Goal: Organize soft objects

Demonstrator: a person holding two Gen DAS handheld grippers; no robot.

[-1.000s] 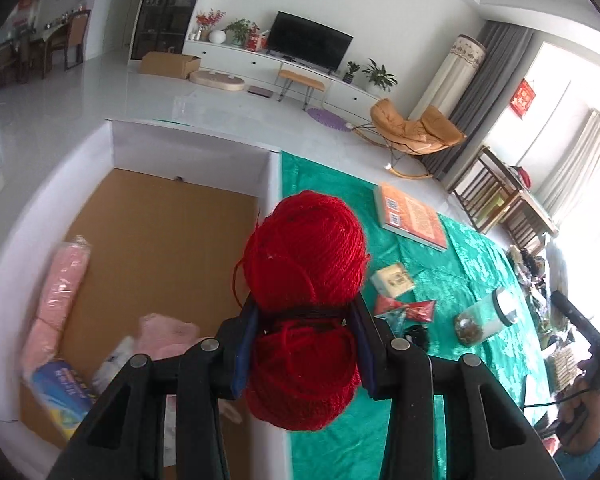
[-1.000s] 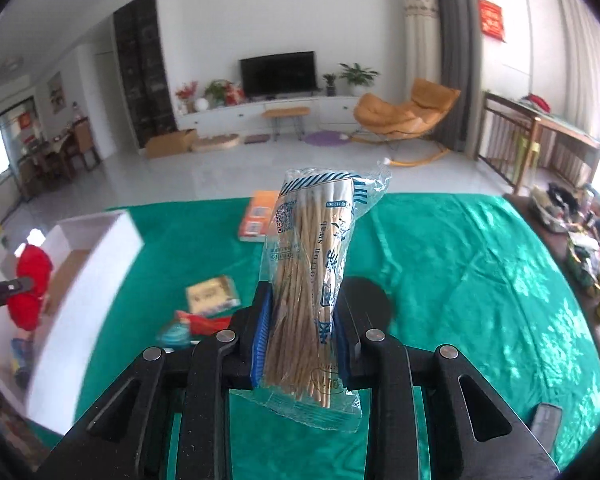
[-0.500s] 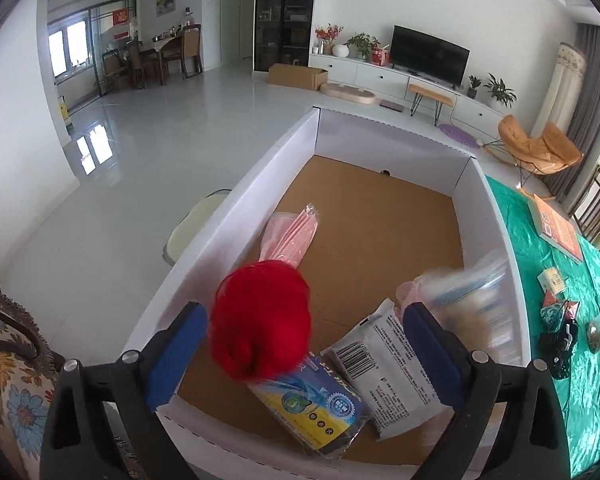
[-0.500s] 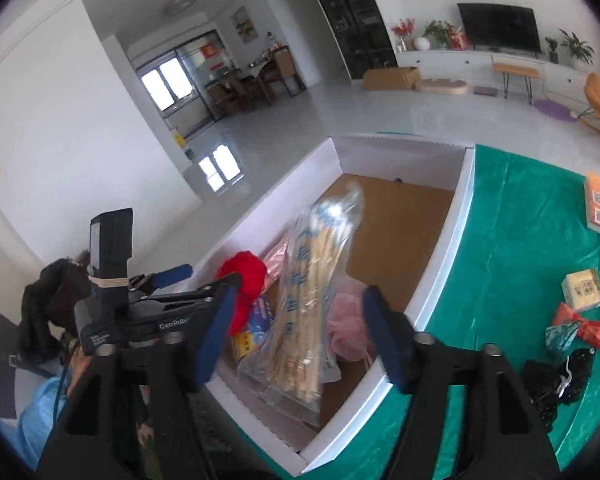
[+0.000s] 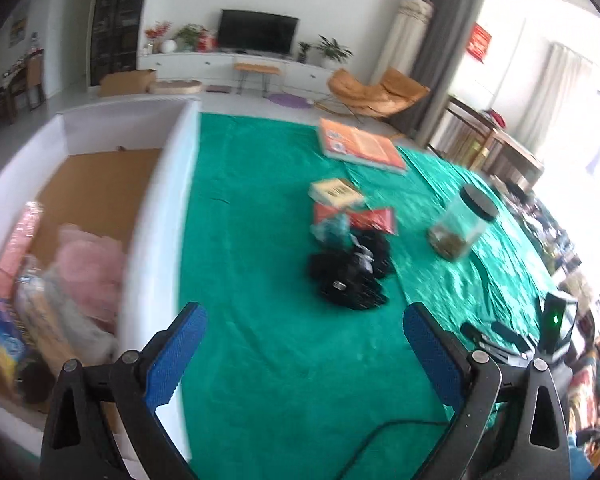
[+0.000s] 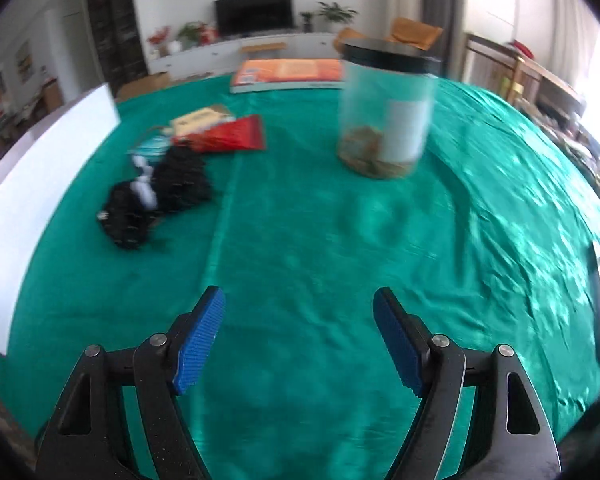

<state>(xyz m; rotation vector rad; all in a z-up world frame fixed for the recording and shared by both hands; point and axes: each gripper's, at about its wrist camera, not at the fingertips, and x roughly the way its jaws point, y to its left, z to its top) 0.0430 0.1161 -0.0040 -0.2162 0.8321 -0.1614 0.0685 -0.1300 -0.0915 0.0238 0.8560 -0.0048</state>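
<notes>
Two grippers are seen above a surface (image 6: 340,240) draped in green cloth, each empty. The left gripper (image 5: 304,344) has its blue-padded fingers (image 5: 176,354) spread wide with nothing between them. The right gripper (image 6: 298,336) has its fingers (image 6: 198,340) apart and opening further, and only bare cloth is seen between them.

The soft thing left on the cloth is a black bundle (image 5: 350,274), crumpled and dull, made of two lumps pressed together with a small white tag or cord across its middle. It lies near the centre of the surface, ahead of the left gripper and to the front left of the right gripper (image 6: 156,196). Just behind it lie a red packet (image 6: 228,134), a small teal item and a flat tan box (image 5: 336,192). A clear jar (image 6: 384,120) with a black lid stands upright to their right, with brown contents at its bottom. An orange book (image 5: 360,146) lies flat at the far edge.

Only the left wrist view shows the inside of the white box (image 5: 168,184) beside the surface: a pink fluffy item (image 5: 92,268), a clear bag of pale sticks (image 5: 48,320), a pink wrapped roll (image 5: 20,236), a blue packet and the edge of something red are gathered at its near end on a brown floor. In the right wrist view only the outer white wall (image 6: 48,184) of that box is seen. Both views are blurred.
</notes>
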